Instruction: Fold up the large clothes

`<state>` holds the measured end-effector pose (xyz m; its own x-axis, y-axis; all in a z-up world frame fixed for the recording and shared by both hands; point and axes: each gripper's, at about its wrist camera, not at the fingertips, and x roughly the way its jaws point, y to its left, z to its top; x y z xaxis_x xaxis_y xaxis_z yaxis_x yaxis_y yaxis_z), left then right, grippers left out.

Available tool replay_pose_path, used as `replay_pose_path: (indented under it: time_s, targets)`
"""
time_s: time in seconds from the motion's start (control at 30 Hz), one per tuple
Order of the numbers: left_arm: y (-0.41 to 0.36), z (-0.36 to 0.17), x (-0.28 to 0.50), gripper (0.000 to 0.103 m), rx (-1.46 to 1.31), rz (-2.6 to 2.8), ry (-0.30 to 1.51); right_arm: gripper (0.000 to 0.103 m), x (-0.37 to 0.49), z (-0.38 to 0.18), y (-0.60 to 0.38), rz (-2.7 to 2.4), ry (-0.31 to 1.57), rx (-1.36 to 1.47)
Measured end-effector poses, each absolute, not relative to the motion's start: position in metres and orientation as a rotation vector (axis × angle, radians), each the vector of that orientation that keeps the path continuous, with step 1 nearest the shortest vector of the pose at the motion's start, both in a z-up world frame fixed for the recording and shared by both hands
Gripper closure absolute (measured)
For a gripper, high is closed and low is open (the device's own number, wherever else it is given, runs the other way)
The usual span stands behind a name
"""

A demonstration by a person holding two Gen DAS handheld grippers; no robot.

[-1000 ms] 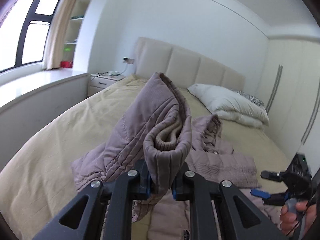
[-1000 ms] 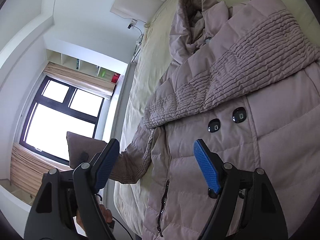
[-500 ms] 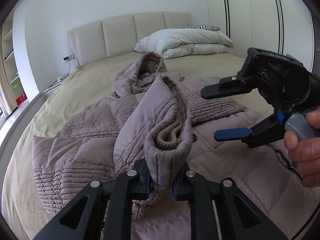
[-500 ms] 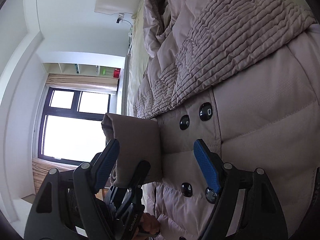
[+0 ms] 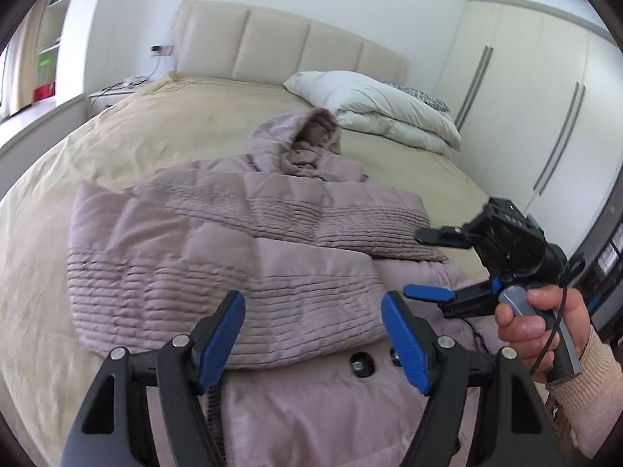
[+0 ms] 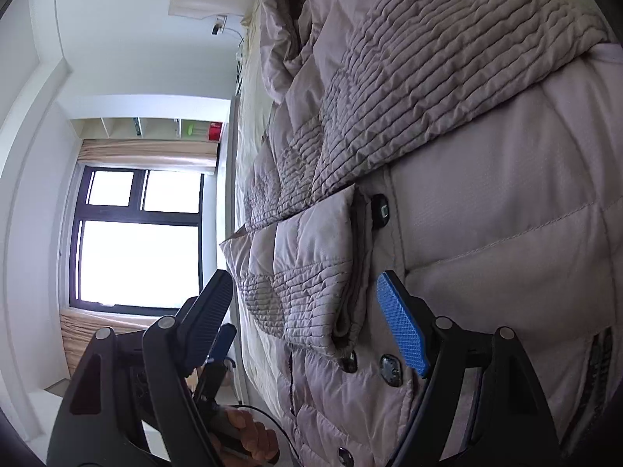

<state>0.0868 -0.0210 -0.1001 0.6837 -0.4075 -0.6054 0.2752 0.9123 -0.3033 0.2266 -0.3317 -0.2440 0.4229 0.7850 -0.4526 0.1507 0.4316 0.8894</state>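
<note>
A mauve hooded puffer coat (image 5: 249, 241) lies face up across the tan bed (image 5: 128, 132), both sleeves already folded over its chest, the near sleeve's cuff (image 6: 342, 330) resting beside the snap buttons (image 6: 381, 210). The body and hood (image 5: 303, 136) appear still unfolded. The left gripper (image 5: 311, 330), its jaws just opened, holds nothing above the sleeve it released; the right gripper (image 6: 303, 311) hovers spread and empty too. The left wrist view alone takes in pillows (image 5: 373, 105), headboard (image 5: 288, 43) and wardrobe (image 5: 537, 109); the right wrist view alone shows the window (image 6: 136, 241) and the cuff up close.
</note>
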Motion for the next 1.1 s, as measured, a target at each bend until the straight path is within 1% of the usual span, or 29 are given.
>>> replay_pose_path:
  time_s: [0.13, 0.27, 0.33, 0.37, 0.5, 0.6, 0.7, 0.83, 0.87, 0.9, 0.97, 1.1]
  targets:
    - [0.044, -0.11, 0.09, 0.028, -0.307, -0.249, 0.738, 0.027, 0.235, -0.255, -0.301, 0.442, 1.236, 0.971]
    - [0.082, -0.115, 0.085, 0.028, -0.353, -0.179, 0.729, 0.027, 0.249, -0.268, -0.291, 0.433, 1.268, 1.016]
    - [0.092, -0.119, 0.083, 0.028, -0.376, -0.167, 0.73, 0.028, 0.254, -0.27, -0.286, 0.457, 1.259, 1.05]
    - [0.096, -0.121, 0.082, 0.028, -0.387, -0.163, 0.731, 0.031, 0.257, -0.27, -0.283, 0.47, 1.256, 1.058]
    - [0.106, -0.125, 0.076, 0.028, -0.414, -0.158, 0.727, 0.031, 0.263, -0.271, -0.271, 0.55, 1.231, 1.094]
    - [0.114, -0.129, 0.073, 0.028, -0.439, -0.143, 0.726, 0.031, 0.268, -0.278, -0.261, 0.548, 1.269, 1.049]
    - [0.124, -0.133, 0.068, 0.028, -0.476, -0.123, 0.725, 0.031, 0.275, -0.287, -0.256, 0.515, 1.294, 1.07]
    - [0.133, -0.139, 0.063, 0.028, -0.501, -0.1, 0.738, 0.035, 0.284, -0.278, -0.237, 0.486, 1.323, 0.932]
    - [0.135, -0.141, 0.062, 0.028, -0.508, -0.096, 0.74, 0.041, 0.286, -0.276, -0.235, 0.475, 1.324, 0.895]
    - [0.137, -0.142, 0.06, 0.028, -0.515, -0.095, 0.74, 0.054, 0.287, -0.274, -0.232, 0.461, 1.323, 0.86]
    - [0.139, -0.143, 0.057, 0.028, -0.523, -0.09, 0.74, 0.069, 0.29, -0.273, -0.227, 0.465, 1.309, 0.847]
    - [0.141, -0.141, 0.056, 0.028, -0.523, -0.087, 0.737, 0.083, 0.289, -0.257, -0.219, 0.483, 1.251, 0.81]
